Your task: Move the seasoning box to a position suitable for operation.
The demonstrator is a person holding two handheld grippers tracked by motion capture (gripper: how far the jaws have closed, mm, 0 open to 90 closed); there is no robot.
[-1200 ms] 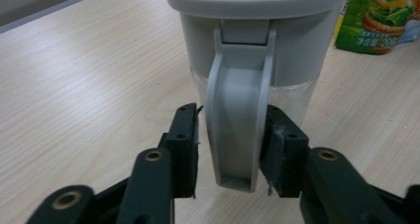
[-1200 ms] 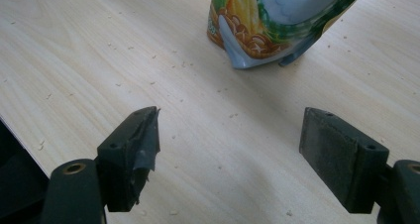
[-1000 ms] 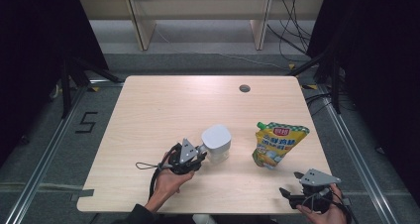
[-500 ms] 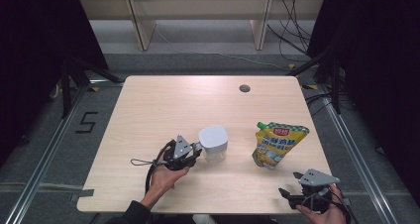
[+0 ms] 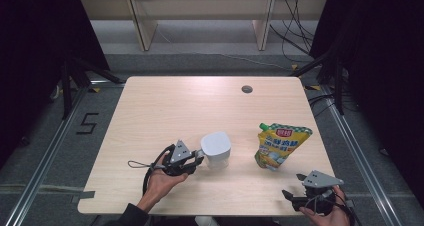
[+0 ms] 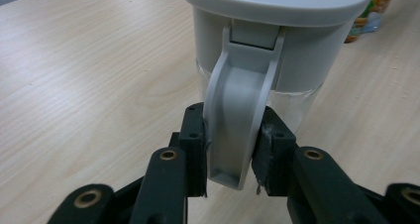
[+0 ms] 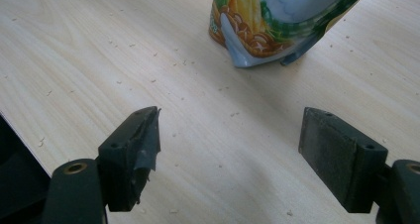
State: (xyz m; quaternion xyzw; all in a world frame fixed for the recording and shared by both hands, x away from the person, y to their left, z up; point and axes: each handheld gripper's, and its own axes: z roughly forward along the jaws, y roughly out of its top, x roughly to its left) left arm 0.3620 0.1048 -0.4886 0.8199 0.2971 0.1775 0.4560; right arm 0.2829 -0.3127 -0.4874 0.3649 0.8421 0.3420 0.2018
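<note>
Item: white jug (image 5: pixel 216 149), lidded, clear lower body, standing upright just left of centre in the lower half of the high view.

Progress, as I judge it: the grasp is made; whatever carrying or pouring follows is not yet begun, since the jug sits flat on the table (image 5: pixel 165 111).

Left gripper (image 6: pixel 229 149): I have it clenched on the jug's handle (image 6: pixel 237 115). In the left gripper view the handle runs down the middle of the frame, one finger (image 6: pixel 194 140) pressed against each side, near its lower end.

Right gripper (image 7: pixel 230 154): released, jaws spread wide, hanging over bare wood at the lower right of the high view.

Pouch (image 5: pixel 279 146): yellow-green, spouted, lying right of the jug and apart from it; in the right gripper view it lies at the top of the frame, beyond the fingers, untouched.
</note>
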